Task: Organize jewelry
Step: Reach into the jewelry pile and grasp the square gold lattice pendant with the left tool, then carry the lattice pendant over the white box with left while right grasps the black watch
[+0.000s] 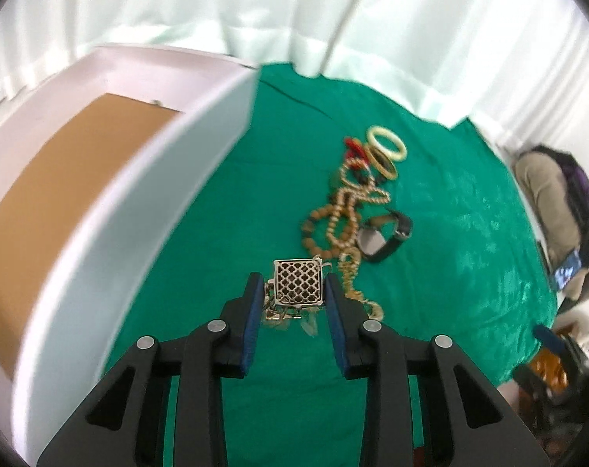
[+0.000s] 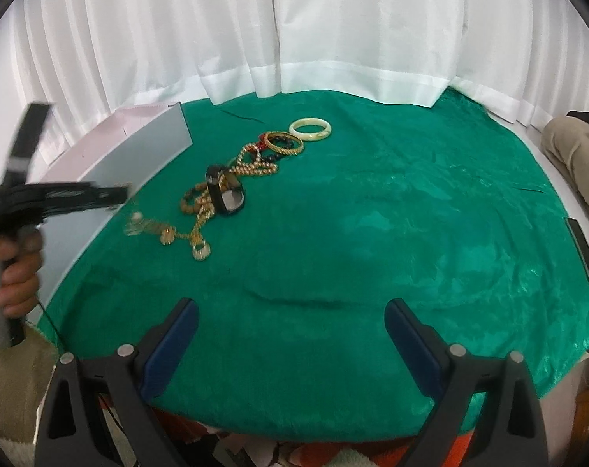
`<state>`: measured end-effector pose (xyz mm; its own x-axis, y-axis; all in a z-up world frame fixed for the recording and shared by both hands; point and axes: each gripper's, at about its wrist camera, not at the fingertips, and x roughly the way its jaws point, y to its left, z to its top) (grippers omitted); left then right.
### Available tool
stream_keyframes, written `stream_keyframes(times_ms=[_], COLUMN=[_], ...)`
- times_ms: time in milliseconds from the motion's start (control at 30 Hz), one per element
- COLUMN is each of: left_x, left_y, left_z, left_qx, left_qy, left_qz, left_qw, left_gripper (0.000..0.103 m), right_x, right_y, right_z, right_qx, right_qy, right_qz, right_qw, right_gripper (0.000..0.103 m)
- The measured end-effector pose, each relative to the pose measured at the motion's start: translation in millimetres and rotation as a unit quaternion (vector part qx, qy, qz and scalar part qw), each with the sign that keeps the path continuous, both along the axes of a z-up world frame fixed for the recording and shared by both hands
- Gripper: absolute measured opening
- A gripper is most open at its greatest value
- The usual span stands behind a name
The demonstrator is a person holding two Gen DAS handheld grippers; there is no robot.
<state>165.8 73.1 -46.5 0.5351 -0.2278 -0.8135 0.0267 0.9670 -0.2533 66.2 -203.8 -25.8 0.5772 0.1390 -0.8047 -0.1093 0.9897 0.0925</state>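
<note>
I have the left gripper (image 1: 292,292) clamped on the square filigree pendant (image 1: 299,282), its gold chain (image 1: 356,292) trailing down toward the green cloth (image 1: 216,214). Next, I judge, it goes left into the white box (image 1: 138,202) beside the tongs, needing clearance over its wall. The gripper pitches steeply down. My right gripper (image 2: 292,344) hangs wide apart, empty, the jewelry pile (image 2: 232,183) ahead-left.

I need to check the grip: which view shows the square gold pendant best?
The left wrist view: the pendant sits sharp and close between the left gripper pads, lattice pattern clear. The right wrist view shows only a blur hanging under that gripper.
</note>
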Motion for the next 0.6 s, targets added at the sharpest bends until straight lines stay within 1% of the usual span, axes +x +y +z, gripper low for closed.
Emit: stream_keyframes(times_ms=[67,200,333,467,500,533,567,600], left_x=[-7.3,-21.7,-30.5,-40.0,-40.7,-42.0,-42.7,-42.1], left_y=[12.2,28.4,42.8,47.9,48.1,47.6,47.2,44.8], left_z=[3.7,1.9,-5.4,-9.3,-10.3,-11.1,-11.8,-12.3], left_qx=[0.003,0.02,0.019,0.03,0.029,0.029,0.03,0.031], left_qy=[-0.003,-0.002,0.008,0.01,0.012,0.013,0.013,0.014], left_qz=[0.018,0.037,0.057,0.066,0.067,0.067,0.067,0.067], left_qw=[0.9998,0.9991,0.9981,0.9973,0.9973,0.9972,0.9972,0.9972], left_gripper=[0.031,0.031,0.031,0.031,0.031,0.031,0.031,0.031], right_x=[14.6,55.4,99.8,135.3,144.3,152.6,157.9,164.1], right_y=[4.6,19.9,46.1,70.0,76.8,83.0,86.2,91.4], right_z=[-2.2,-9.5,-18.6,-32.6,-38.9,-45.3,-50.0,-56.5], right_qx=[0.018,0.057,0.071,0.095,0.1,0.1,0.095,0.083], right_qy=[0.003,0.019,0.033,0.063,0.076,0.086,0.093,0.101], right_qz=[0.017,0.044,0.063,0.058,0.056,0.053,0.052,0.048], right_qw=[1.0,0.997,0.995,0.992,0.991,0.99,0.99,0.99], right_gripper=[0.098,0.098,0.098,0.098,0.096,0.087,0.081,0.07])
